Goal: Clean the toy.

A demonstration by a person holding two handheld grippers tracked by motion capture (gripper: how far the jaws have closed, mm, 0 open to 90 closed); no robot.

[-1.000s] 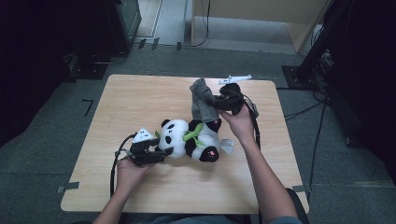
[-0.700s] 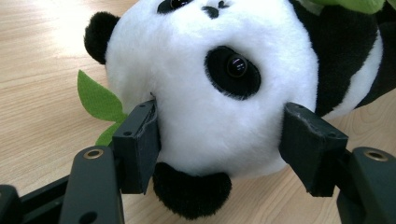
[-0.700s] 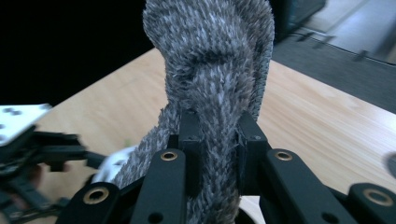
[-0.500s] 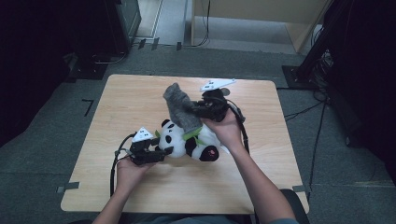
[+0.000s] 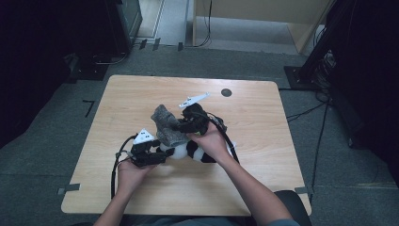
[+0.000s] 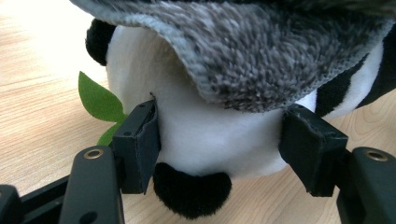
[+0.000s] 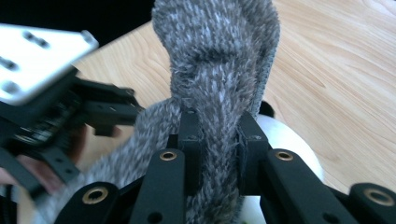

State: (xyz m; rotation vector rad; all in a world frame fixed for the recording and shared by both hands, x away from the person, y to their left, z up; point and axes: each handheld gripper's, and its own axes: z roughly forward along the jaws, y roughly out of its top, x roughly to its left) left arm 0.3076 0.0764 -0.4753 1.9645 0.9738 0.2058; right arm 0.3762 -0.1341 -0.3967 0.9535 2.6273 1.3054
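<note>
Panda toy (image 5: 200, 151) lies mid-table (image 5: 263, 122), head clamped by left gripper (image 5: 157, 157). Grey cloth (image 5: 165, 126), pinched tight in right gripper (image 5: 181, 126), has swung left over its head since a second ago; covering looks underway.

Lab or recording room. Bare wooden bench (image 5: 263, 122) on grey carpet tile (image 5: 66, 108); tape marks (image 5: 88, 106) on the floor; cables (image 5: 324, 122) and dark equipment racks (image 5: 117, 23) beyond the bench, well away from the fingers.
</note>
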